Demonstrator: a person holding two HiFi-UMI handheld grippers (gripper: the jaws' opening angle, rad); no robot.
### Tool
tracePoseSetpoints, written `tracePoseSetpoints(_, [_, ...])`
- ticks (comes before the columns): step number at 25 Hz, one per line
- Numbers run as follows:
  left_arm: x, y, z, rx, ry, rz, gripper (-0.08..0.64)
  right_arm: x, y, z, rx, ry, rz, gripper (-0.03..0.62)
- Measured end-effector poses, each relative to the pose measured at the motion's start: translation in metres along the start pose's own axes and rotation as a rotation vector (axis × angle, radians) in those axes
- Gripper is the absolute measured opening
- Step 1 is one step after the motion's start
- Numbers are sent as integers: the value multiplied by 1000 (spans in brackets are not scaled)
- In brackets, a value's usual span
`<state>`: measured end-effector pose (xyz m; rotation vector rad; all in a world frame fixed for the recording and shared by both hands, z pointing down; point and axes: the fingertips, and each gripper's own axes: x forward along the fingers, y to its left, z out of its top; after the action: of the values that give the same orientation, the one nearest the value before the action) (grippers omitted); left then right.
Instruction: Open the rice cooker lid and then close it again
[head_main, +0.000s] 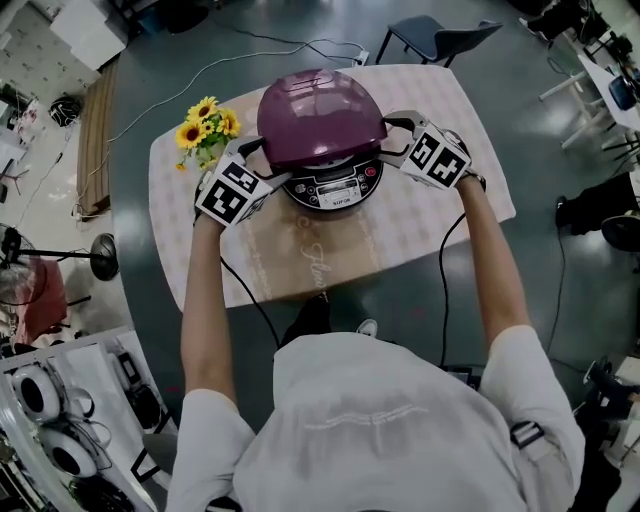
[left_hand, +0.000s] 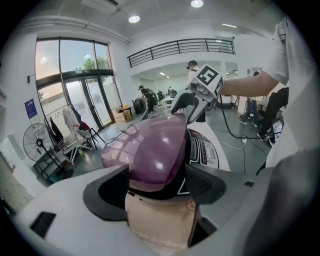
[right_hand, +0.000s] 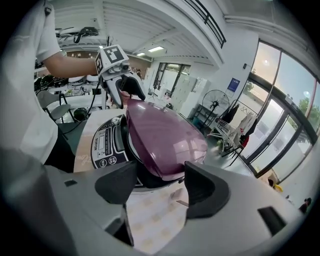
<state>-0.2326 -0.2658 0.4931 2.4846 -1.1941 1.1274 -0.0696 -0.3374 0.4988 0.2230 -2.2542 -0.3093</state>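
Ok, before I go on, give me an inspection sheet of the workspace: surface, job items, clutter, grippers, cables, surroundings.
Surface: table under a beige patterned cloth.
Job's things: white rice cooker with a dark control panel at the table's middle; its glossy purple domed lid looks partly raised.
Clutter: bunch of yellow sunflowers beside the cooker, towards the left gripper.
Grippers: left gripper and right gripper flank the cooker, both with jaws apart, gripping nothing.
Cables: black cables trail from both grippers towards the person; a pale cable lies on the floor beyond the table.
Surroundings: grey floor, dark chair, standing fan.
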Motion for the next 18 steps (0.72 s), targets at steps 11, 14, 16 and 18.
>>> tracePoseSetpoints(11, [8,-10,-9,-175,-68,-73,365,13,8,-15,128,-28,62,305])
tracePoseSetpoints(14, [9,-10,-10,-225,-98,-89,365,14,8,-17,224,-73,83,305])
tracePoseSetpoints(16, [11,-11,-12,-243,-101,-95,364,17,10,-19,242,-73,82,305])
tracePoseSetpoints(18, [12,-10,-14,-263,-102,-92,364,19,11,-21,248,-62,77,301])
